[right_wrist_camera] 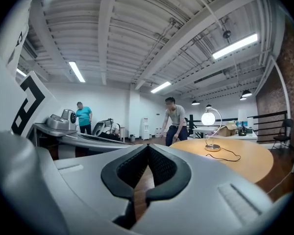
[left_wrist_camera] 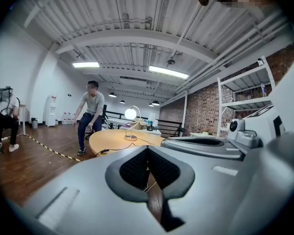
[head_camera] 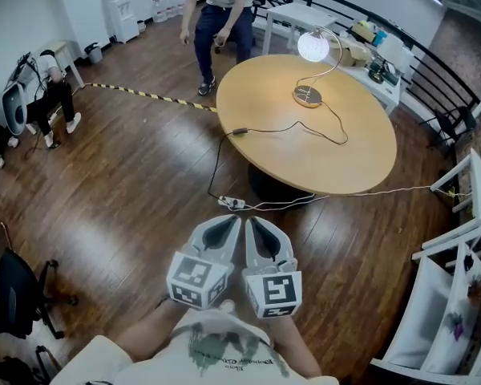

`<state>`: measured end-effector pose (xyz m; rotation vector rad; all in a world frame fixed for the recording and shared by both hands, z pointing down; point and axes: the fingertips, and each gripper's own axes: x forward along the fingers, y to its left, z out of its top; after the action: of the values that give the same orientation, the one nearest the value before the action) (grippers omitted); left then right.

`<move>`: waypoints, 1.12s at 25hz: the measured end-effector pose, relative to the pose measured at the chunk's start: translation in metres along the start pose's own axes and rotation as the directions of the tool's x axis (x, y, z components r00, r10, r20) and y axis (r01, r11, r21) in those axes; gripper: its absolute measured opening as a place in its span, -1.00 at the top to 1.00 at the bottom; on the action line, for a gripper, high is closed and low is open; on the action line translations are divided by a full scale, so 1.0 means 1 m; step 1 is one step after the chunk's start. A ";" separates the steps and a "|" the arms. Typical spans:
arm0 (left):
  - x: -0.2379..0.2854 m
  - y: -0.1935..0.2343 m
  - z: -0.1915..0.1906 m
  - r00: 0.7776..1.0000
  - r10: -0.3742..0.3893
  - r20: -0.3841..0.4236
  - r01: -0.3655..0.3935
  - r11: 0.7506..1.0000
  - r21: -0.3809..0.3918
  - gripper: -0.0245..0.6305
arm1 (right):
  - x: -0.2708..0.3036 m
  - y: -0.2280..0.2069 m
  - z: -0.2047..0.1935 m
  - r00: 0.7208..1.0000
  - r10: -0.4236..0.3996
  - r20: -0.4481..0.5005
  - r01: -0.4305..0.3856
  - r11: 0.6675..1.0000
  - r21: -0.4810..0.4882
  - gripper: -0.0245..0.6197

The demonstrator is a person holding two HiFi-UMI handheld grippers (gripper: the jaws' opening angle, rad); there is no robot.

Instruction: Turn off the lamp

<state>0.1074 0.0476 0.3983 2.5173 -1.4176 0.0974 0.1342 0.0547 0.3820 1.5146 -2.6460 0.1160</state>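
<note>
Grippers side by side, low before holder's chest, over wooden floor (head_camera: 128, 183): left gripper (head_camera: 227, 224) jaws pressed together, nothing between; right gripper (head_camera: 258, 224) likewise, pads meeting, empty. Power strip (head_camera: 232, 203) on floor just ahead, near table pedestal. Round wooden table (head_camera: 361, 159) beyond, well apart from both grippers. On its far side lamp (head_camera: 313, 46), globe lit, cord (head_camera: 240, 131) trailing across tabletop to near edge. Person (head_camera: 220, 10) standing behind table
</note>
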 end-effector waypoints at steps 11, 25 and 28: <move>0.047 0.056 0.001 1.000 -0.008 -0.006 0.007 0.999 -0.033 0.93 | 0.072 -0.006 -0.004 1.000 0.009 -0.023 -0.009 1.000 -0.018 0.92; 0.126 0.145 0.028 0.992 -0.117 -0.051 0.113 0.991 -0.071 0.93 | 0.187 -0.032 0.001 0.990 -0.108 -0.086 0.108 0.994 -0.012 0.92; 0.142 0.167 0.036 0.988 -0.144 -0.050 0.140 0.988 -0.072 0.93 | 0.215 -0.035 0.005 0.986 -0.141 -0.087 0.141 0.990 -0.007 0.92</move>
<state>0.0381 -0.1626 0.4198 2.5299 -1.1964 0.0894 0.0564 -0.1475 0.4025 1.6506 -2.4635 0.1665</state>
